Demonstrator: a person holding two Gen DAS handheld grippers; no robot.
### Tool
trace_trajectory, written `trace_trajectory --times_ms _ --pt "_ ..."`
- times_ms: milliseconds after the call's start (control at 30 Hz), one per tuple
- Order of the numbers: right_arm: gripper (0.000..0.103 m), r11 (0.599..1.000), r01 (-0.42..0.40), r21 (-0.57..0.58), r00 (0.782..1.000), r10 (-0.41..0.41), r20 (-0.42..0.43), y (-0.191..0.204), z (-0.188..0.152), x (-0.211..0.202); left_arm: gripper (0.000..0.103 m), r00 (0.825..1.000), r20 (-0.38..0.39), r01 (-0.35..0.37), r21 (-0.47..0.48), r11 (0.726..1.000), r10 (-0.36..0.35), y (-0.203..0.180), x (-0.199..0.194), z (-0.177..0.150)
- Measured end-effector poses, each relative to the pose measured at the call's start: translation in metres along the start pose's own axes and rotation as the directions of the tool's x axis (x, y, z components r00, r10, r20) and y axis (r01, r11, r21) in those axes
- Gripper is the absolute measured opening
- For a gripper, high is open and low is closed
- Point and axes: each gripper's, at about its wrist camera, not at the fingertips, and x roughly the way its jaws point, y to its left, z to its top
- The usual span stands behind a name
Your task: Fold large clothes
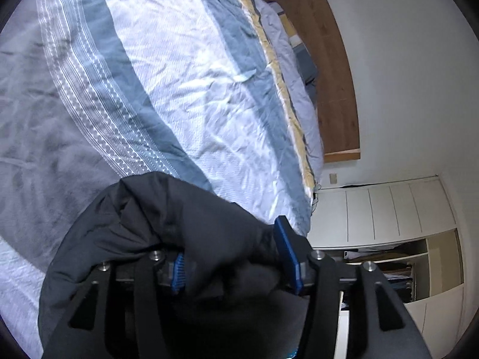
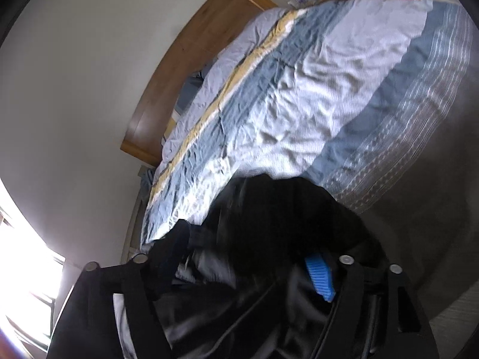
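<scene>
A dark jacket (image 1: 143, 233) lies bunched over the near end of a bed, its cloth heaped across both grippers. The left gripper (image 1: 236, 257) stands with its jaws spread, blue pads apart, a fold of the jacket between them but not pressed. The right gripper (image 2: 254, 269) is likewise spread (only one blue pad (image 2: 319, 276) shows, the other lost behind shiny black lining), with the jacket slumped loosely in the gap. Beneath the garment stretches a rumpled duvet (image 1: 185, 68), striped in white, slate blue and a thin band of yellow. Beyond it runs a wooden headboard (image 1: 332, 68) against a pale wall, and to one side a white wardrobe (image 1: 398, 209) stands with shelves exposed.
</scene>
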Motion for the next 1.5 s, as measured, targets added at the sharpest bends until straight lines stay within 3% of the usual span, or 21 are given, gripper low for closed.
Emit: trace_trajectory --times_ms 167,367,500,600,833,1000,1067,1133,1267,1500 --pt "0.076 0.999 -0.016 -0.029 0.999 0.017 0.033 0.021 0.006 -0.046 0.052 0.999 0.034 0.0 0.022 1.0 -0.001 -0.024 -0.044 -0.004" --pt "0.076 0.984 -0.037 -0.173 0.999 0.039 0.008 0.066 -0.014 -0.101 0.053 0.993 0.105 -0.073 0.121 0.99 0.061 -0.058 -0.11 -0.019" --pt "0.076 0.958 -0.035 -0.283 0.999 0.032 -0.015 0.097 -0.038 -0.118 0.053 0.977 0.147 -0.19 0.25 0.949 0.156 -0.08 -0.135 -0.05" --pt "0.076 0.927 -0.012 -0.374 1.0 0.001 -0.03 0.12 -0.06 -0.113 0.053 0.964 0.153 -0.259 0.357 0.898 0.217 -0.09 -0.129 -0.081" --pt "0.076 0.854 0.004 -0.521 0.99 -0.077 -0.119 0.154 -0.124 -0.038 0.053 0.95 0.065 -0.287 0.562 0.776 0.304 -0.095 -0.031 -0.156" --pt "0.076 0.785 0.001 -0.62 0.97 -0.152 -0.191 0.176 -0.143 0.048 0.053 0.94 0.061 -0.288 0.674 0.681 0.337 -0.116 0.047 -0.18" --pt "0.077 0.764 0.008 -0.645 0.961 -0.184 -0.205 0.182 -0.141 0.08 0.053 0.922 0.072 -0.317 0.703 0.637 0.379 -0.126 0.083 -0.18" --pt "0.077 0.741 0.035 -0.671 0.947 -0.239 -0.214 0.187 -0.135 0.116 0.053 0.889 0.096 -0.375 0.713 0.592 0.447 -0.128 0.117 -0.169" --pt "0.078 0.706 0.074 -0.705 0.931 -0.302 -0.205 0.182 -0.123 0.161 0.053 0.862 0.106 -0.422 0.692 0.585 0.496 -0.124 0.16 -0.14" --pt "0.08 0.742 0.081 -0.665 0.923 -0.308 -0.232 0.16 -0.096 0.21 0.055 0.832 0.097 -0.448 0.697 0.56 0.546 -0.115 0.21 -0.107"
